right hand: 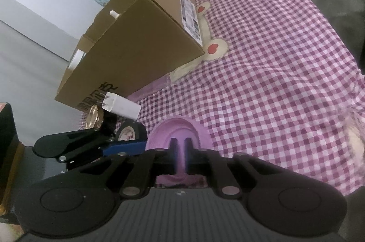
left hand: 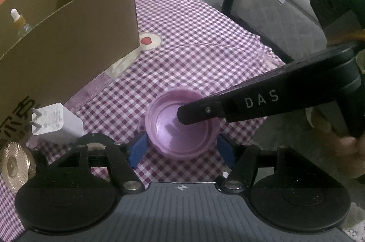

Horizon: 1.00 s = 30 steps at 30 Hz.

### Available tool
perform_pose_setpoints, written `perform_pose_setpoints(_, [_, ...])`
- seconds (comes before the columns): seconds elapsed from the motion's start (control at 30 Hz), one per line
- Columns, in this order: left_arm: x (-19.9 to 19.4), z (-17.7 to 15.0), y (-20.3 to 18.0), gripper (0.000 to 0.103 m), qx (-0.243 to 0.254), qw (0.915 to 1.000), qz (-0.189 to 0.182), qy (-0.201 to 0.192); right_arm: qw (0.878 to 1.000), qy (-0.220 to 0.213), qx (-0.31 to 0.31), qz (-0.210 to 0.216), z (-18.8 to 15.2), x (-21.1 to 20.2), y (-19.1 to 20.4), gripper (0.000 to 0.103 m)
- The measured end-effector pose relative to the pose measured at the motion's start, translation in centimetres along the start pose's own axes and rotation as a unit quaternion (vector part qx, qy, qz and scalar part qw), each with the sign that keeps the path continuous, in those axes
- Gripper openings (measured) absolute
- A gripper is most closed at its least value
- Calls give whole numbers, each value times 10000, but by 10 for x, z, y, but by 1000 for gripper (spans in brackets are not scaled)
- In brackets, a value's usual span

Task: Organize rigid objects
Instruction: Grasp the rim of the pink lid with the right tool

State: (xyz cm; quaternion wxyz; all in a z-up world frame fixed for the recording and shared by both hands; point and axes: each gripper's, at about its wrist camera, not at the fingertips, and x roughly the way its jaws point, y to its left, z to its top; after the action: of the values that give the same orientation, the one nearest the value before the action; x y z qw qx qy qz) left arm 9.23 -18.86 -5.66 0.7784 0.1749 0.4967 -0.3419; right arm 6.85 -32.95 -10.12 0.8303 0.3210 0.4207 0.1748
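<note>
A purple-and-white checked cloth [left hand: 205, 41] with a cream patch bearing a red heart is covering the table, wrinkling toward its far edge. Beyond the cloth, a grey quilted surface [left hand: 273, 20] and a pale fluffy textile are lying in the room, with a white cabinet far back.

A shallow round lilac plastic lid [left hand: 180, 125] is sitting open side up on the cloth, near the table's front. The left gripper [left hand: 182, 150] is pointing steeply down over it with its blue pads standing apart, one on each side of the lid and not pressing on it. The right gripper [left hand: 182, 115], a black arm lettered DAS, is reaching in from the right with its tip inside the lid's hollow; in its own view its fingers [right hand: 181, 150] are standing together, closed on nothing that can be made out, with the lid [right hand: 180, 128] right in front of them.

An open brown cardboard box [left hand: 68, 36] with black printed characters is standing on the left of the cloth, a dropper bottle with a white top [left hand: 17, 18] showing inside it. Just in front of the box, a white rectangular plug charger [left hand: 57, 123] is lying on its side, beside a gold ridged round disc [left hand: 13, 166] and a black roll of tape [right hand: 131, 131].
</note>
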Motion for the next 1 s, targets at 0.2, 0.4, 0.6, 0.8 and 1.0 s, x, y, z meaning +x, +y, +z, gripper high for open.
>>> perform_pose_setpoints(0.2, [0,0,-5,67,68,9999,101,15,9999,-56,-78,-66,2,2,7,0])
perform_pose_setpoints(0.4, [-1,-3,-10,65,248,9993,260,-36,9983,-339,-295,-372,-3,-11,10,5])
perform_pose_setpoints(0.6, [2,-3,-17,66,442,9982,408,-21,9975,-222,-450,-506,-8,-3,11,6])
perform_pose_setpoints(0.8, [1,-3,-21,66,567,9968,555,-97,9956,-448,-657,-499,-12,-22,17,35])
perform_pose_setpoints(1.0, [1,-3,-27,66,800,9941,698,-199,9921,-686,-749,-743,-11,-34,13,50])
